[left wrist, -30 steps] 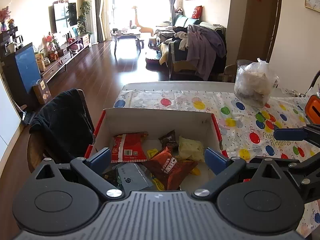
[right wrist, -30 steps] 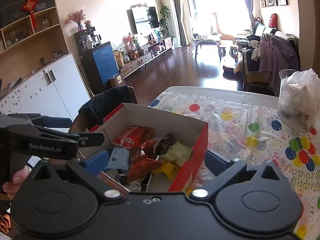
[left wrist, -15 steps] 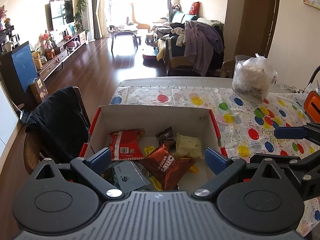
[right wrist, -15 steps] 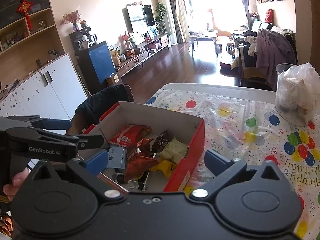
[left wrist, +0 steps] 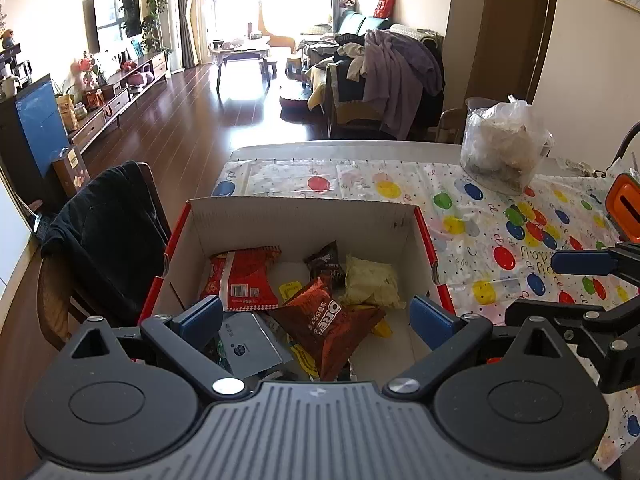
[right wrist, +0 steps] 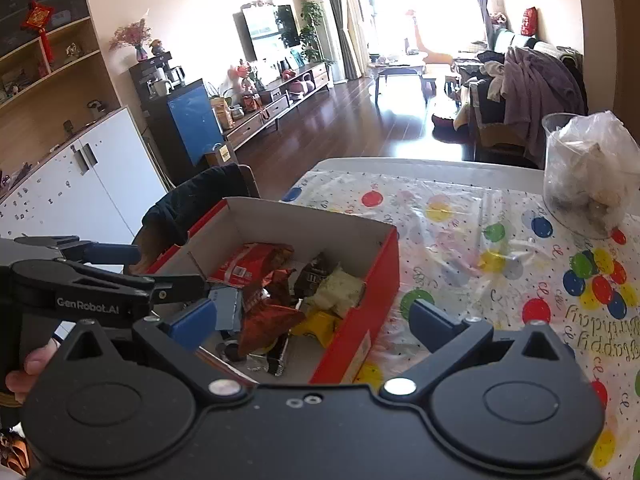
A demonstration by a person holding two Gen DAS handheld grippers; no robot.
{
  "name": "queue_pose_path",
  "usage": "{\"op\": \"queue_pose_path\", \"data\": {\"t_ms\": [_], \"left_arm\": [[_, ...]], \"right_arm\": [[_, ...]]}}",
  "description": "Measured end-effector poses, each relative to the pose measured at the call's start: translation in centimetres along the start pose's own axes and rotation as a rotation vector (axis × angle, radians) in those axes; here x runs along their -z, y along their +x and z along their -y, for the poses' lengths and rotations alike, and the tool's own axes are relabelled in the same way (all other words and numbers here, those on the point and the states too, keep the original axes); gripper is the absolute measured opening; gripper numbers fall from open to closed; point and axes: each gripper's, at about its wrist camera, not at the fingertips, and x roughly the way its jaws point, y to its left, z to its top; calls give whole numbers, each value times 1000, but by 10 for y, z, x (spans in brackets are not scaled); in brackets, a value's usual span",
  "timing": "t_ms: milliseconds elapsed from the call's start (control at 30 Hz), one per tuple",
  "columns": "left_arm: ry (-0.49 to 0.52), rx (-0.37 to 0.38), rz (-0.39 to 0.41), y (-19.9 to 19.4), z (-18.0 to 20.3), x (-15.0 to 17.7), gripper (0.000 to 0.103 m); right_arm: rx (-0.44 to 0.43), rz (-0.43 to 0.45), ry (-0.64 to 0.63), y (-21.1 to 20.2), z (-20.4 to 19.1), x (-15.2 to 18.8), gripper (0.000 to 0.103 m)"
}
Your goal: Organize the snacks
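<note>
A red cardboard box (left wrist: 424, 236) (right wrist: 360, 304) holds several snack packs: a red packet (left wrist: 242, 276), a brown Oreo pack (left wrist: 324, 324), a pale yellow pack (left wrist: 370, 282), a dark small pack (left wrist: 326, 260) and a grey-blue pack (left wrist: 250, 342). My left gripper (left wrist: 316, 316) is open and empty, hovering over the box's near end. My right gripper (right wrist: 312, 316) is open and empty, above the box's right wall. The left gripper also shows in the right wrist view (right wrist: 132, 268), at the box's left.
The table wears a balloon-print cloth (left wrist: 500, 216). A clear container of bagged food (left wrist: 502, 148) stands at the back right. An orange object (left wrist: 624, 208) sits at the right edge. A chair draped with a black garment (left wrist: 104, 236) stands left of the box.
Both grippers have drifted slightly toward the box, which now sits a little lower and closer in both views. Both stay open and empty; the snacks have not moved.
</note>
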Motion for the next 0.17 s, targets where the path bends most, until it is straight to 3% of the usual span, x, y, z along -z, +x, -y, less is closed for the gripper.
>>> {"op": "queue_pose_path", "data": {"t_ms": [167], "left_arm": [[8,15,-12,4,7,1,100]], "right_arm": [[20,-11,22,-3,11,7,103]]}}
